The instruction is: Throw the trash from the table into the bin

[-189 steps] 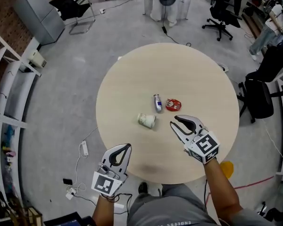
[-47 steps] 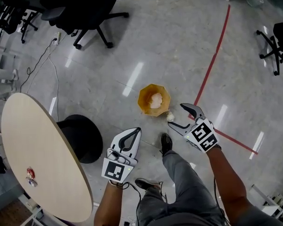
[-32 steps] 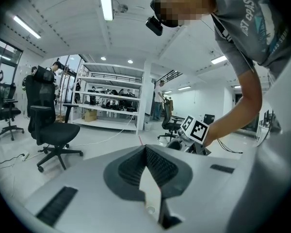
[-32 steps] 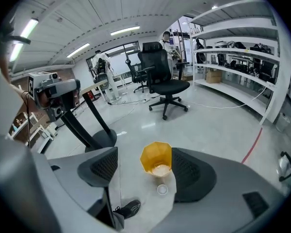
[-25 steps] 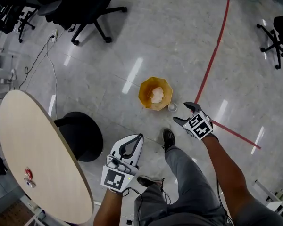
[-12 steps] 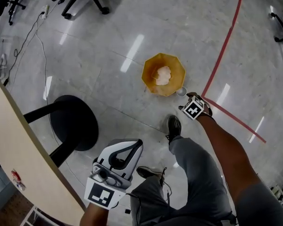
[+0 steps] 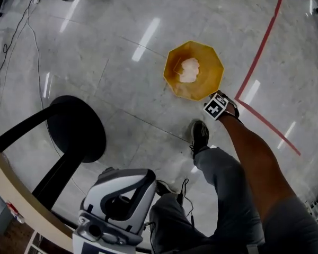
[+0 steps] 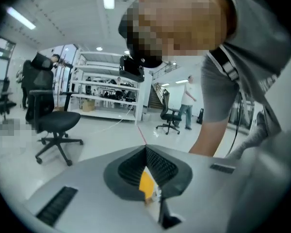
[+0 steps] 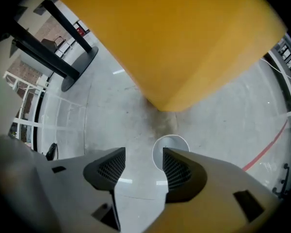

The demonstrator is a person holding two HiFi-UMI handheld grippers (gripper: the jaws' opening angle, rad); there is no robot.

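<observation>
The yellow bin [image 7: 201, 86] stands on the floor with a white crumpled wad [image 7: 190, 69] inside. In the head view my right gripper [image 7: 217, 105] points straight down at the bin's near right edge and hides its own jaws. In the right gripper view a white paper cup [image 9: 167, 144] stands upright on the floor beside the bin's wall [image 9: 174, 42]. My right gripper [image 9: 143, 154] is open just above it. Its jaws have just been closing; the cup's rim shows partly in the gap, mostly behind the right finger [image 9: 182, 171]. My left gripper [image 7: 148, 178] [image 8: 145, 149] hangs shut and empty near my legs.
The round table's edge [image 7: 10, 187] crosses the lower left, above its black base [image 7: 77, 128]. A red line [image 7: 265, 41] runs over the grey floor right of the bin. My shoe [image 7: 200, 136] stands just in front of the bin. Office chairs [image 8: 56, 125] stand further off.
My right gripper has dropped to the floor beside the bin, over the cup. The head view has sunk closer to the bin, and the left gripper now looms larger.
</observation>
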